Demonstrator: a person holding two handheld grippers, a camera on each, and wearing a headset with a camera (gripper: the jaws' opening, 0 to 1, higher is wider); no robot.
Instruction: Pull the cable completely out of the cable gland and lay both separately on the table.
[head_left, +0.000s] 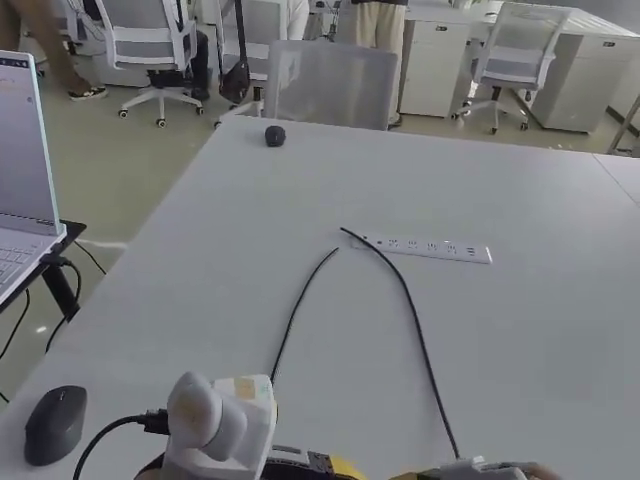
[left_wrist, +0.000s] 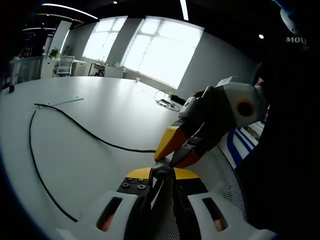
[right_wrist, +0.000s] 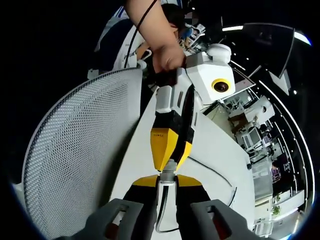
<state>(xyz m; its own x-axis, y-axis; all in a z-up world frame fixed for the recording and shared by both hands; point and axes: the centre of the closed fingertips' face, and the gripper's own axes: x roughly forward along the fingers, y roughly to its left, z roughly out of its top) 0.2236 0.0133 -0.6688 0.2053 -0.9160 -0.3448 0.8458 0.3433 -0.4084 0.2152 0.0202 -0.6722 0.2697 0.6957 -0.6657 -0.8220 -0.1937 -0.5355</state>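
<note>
- Cable (head_left: 415, 320), black and thin, lies on the white table (head_left: 520, 330) in two runs. Both start just beside the left end of the power strip (head_left: 430, 248) and spread toward the near edge. Whether the runs join at that end cannot be told.
- Cable gland (left_wrist: 161, 170), a small grey piece, is off the table, well apart from the power strip at the near side, where the two grippers meet tip to tip.
- Left gripper (left_wrist: 161, 179): jaws clamped on the cable gland, which sits right at their tips.
- Right gripper (right_wrist: 167, 182): jaws together at the same spot, its yellow tips touching the gland in the left gripper view. A thin dark line runs back between them in the right gripper view. Whether they pinch gland or cable cannot be told.
- A hand (right_wrist: 167, 57) grips the left gripper's body.
- A mesh chair back (right_wrist: 75, 150) stands close beside the grippers, on the near side from the power strip.
- A small dark round object (head_left: 275, 135) sits beyond the power strip near the far table edge.
- A black mouse (head_left: 55, 425) rests well to the strip's left at the near corner.
- An open laptop (head_left: 20, 170) stands farther left, off the table.
- Office chairs (head_left: 150, 45) and desks stand well beyond the strip.
</note>
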